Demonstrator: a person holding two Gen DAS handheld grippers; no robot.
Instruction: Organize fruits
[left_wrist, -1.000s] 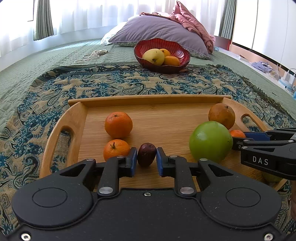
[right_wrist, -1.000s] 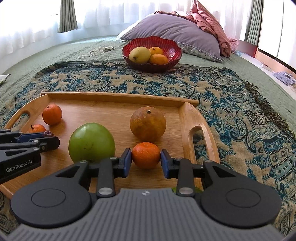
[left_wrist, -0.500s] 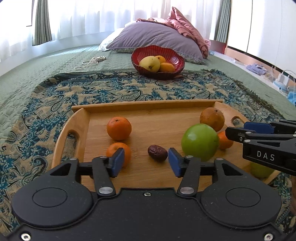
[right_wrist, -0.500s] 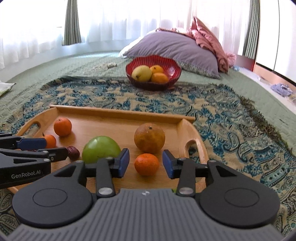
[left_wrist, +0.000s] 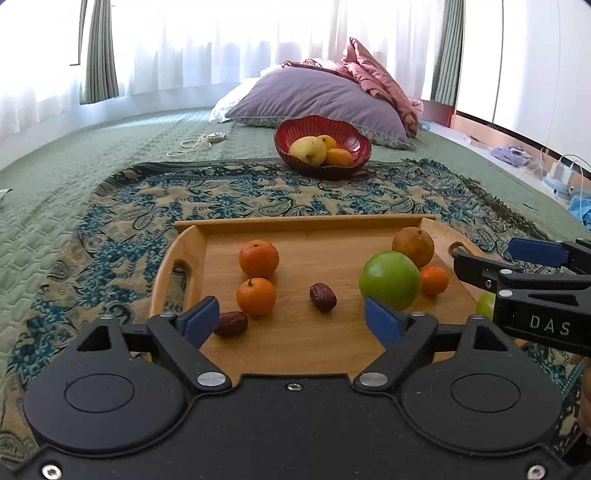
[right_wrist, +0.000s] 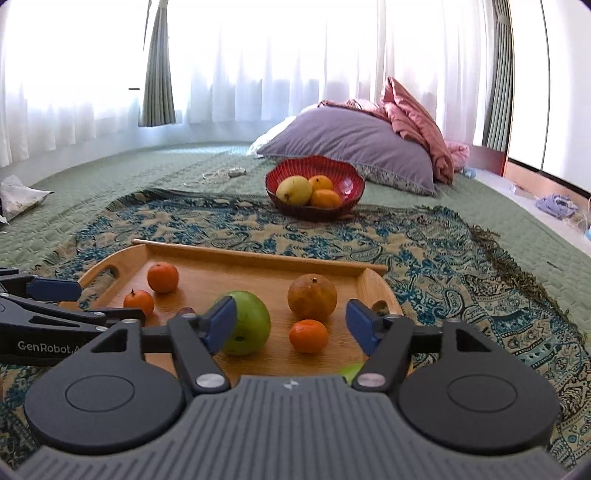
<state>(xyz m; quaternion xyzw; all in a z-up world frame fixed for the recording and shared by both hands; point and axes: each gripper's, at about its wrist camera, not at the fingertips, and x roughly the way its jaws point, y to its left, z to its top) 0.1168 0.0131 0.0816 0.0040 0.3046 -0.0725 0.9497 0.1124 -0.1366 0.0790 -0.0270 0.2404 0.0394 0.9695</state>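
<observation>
Blue-padded jaws of left gripper and right gripper are opening wide, holding nothing.

bare wood mid-tray, green apple crowding right side
</observation>
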